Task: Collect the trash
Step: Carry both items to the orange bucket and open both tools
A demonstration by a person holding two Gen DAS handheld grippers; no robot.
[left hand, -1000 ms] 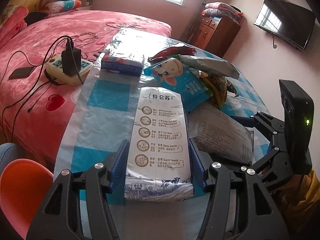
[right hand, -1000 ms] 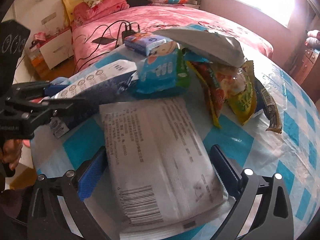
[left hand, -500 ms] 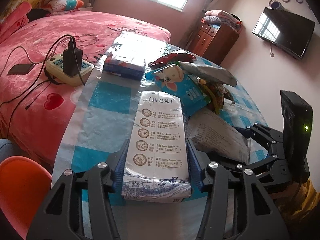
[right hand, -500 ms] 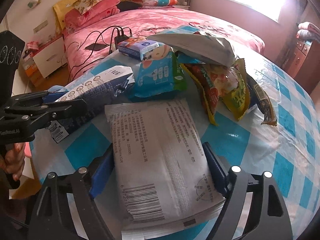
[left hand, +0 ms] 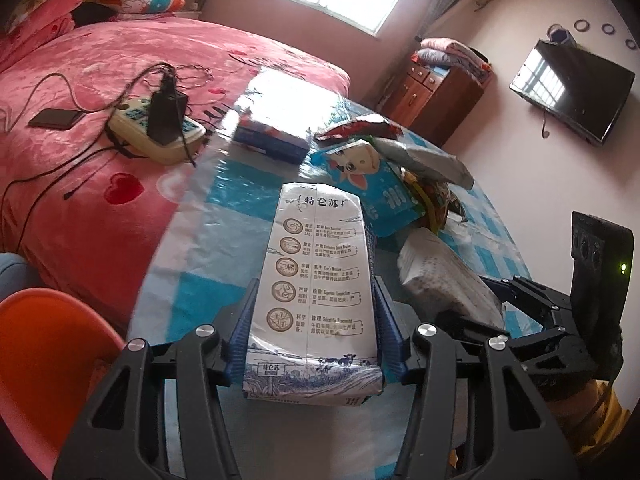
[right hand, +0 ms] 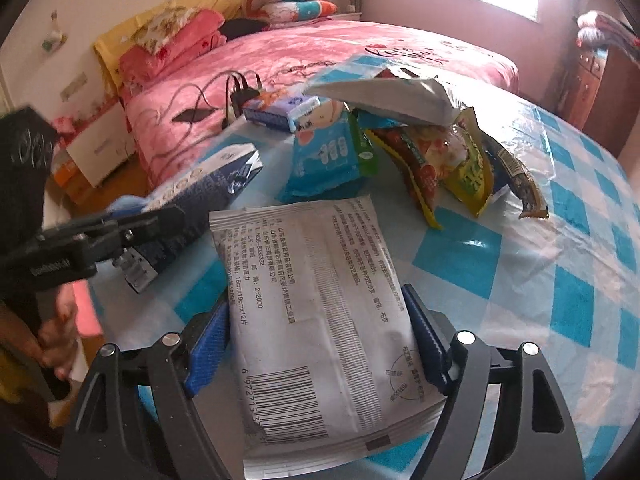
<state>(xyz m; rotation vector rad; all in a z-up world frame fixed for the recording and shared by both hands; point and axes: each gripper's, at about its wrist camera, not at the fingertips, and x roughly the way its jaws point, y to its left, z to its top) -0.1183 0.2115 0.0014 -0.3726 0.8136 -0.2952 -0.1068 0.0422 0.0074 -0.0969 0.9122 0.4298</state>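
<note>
A tall white milk carton (left hand: 320, 272) with brown round icons lies lengthwise between the blue pads of my left gripper (left hand: 314, 292), which is shut on its sides. In the right wrist view the same carton (right hand: 200, 192) sits tilted in that gripper at the left. My right gripper (right hand: 316, 300) is shut on a flat white packet (right hand: 316, 280) with black print and a barcode; its blue pads press both long edges. That packet (left hand: 444, 284) also shows at the right of the left wrist view. Both items hang just over the checked table (right hand: 560, 240).
A pile of snack wrappers lies mid-table: a blue cartoon bag (right hand: 324, 152), a grey foil bag (right hand: 392, 96), and red and yellow wrappers (right hand: 452, 160). A blue tissue pack (left hand: 272, 136) sits behind. A pink bed with a power strip (left hand: 156, 132) borders the table; an orange chair (left hand: 44, 344) stands near left.
The right jaws have narrowed from wide apart onto the white packet, which now tilts up off the table. The left jaws have tightened slightly on the carton. Both hands shifted a little.
</note>
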